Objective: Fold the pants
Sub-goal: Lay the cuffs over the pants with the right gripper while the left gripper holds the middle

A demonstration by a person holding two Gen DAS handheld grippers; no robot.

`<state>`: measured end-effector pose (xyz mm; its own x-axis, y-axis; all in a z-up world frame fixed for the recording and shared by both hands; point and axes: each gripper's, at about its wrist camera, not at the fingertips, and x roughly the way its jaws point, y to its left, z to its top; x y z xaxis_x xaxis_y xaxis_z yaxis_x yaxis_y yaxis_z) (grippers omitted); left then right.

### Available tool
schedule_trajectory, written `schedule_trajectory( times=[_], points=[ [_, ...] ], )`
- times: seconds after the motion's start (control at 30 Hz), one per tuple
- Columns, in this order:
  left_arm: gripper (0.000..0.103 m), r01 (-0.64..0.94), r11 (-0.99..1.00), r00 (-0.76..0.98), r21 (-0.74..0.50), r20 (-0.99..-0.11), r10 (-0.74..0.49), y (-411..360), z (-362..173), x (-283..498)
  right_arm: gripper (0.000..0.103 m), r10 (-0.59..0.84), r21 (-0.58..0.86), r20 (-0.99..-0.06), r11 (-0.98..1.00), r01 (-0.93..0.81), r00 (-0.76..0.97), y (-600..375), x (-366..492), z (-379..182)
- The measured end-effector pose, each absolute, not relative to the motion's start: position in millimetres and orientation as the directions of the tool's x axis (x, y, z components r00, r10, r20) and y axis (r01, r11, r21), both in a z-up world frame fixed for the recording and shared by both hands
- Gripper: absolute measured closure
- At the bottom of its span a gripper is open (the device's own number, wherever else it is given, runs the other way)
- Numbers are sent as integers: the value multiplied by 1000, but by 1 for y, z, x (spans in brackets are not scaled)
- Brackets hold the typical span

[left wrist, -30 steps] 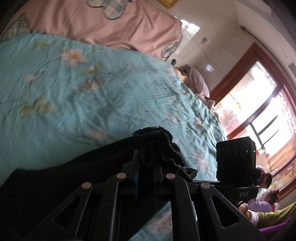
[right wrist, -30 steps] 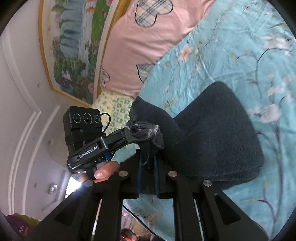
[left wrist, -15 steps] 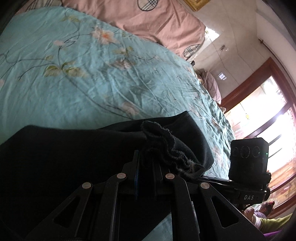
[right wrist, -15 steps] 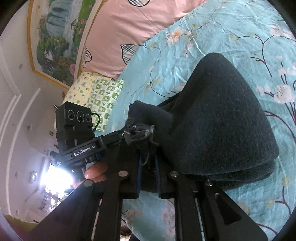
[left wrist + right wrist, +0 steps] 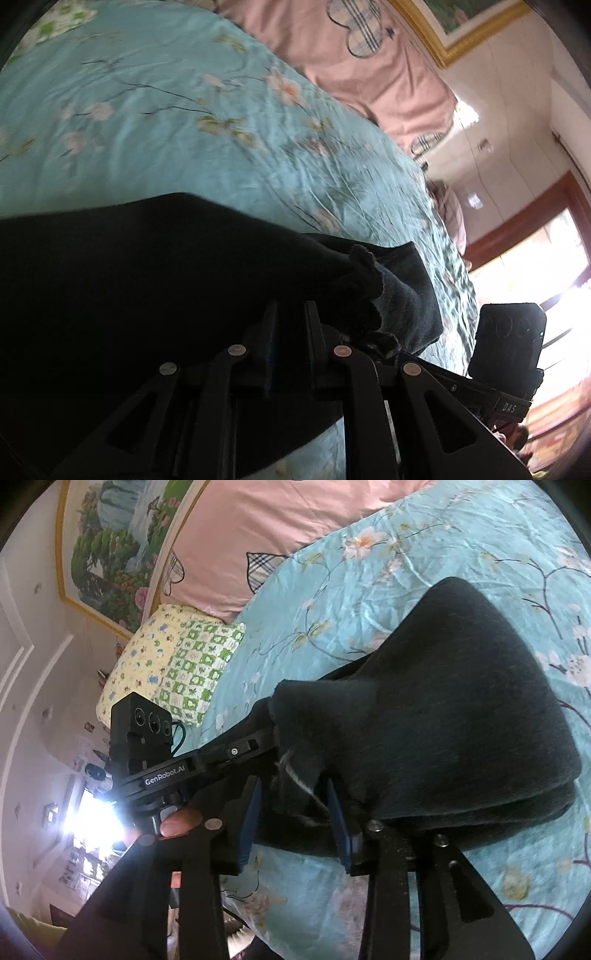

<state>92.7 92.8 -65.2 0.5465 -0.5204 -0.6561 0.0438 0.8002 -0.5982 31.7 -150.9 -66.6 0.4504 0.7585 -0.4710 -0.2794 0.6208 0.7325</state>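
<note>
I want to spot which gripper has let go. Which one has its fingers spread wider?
The right gripper: its blue-padded fingers stand clearly apart around the pants edge. The left gripper's fingers sit much closer together.
</note>
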Motion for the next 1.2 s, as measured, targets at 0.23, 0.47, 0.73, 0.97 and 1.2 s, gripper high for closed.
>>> schedule_trajectory(
  times=[0.23, 0.47, 0.73, 0.97, 1.2],
  points=[
    [84, -58, 805, 605, -591, -662, -442, 119, -61, 56, 65, 778, 731, -465, 607, -312, 422, -137, 28, -62],
    [84, -151, 796, 652, -586, -664, -366, 144, -57, 17, 65, 799, 729, -461, 589, -350, 386, -118, 26, -56],
    [79, -233, 781, 679, -580, -672, -296, 160, -53, -13, 64, 813, 711, -461, 578, -400, 356, -96, 27, -47],
    [75, -320, 780, 699, -538, -690, -189, 173, -46, -42, 53, 820, 699, -464, 572, -429, 336, -79, 30, -44],
    [70, -428, 732, 707, -530, -701, -94, 195, -48, -84, 53, 824, 672, -479, 566, -477, 302, -56, 34, -41]
  ],
)
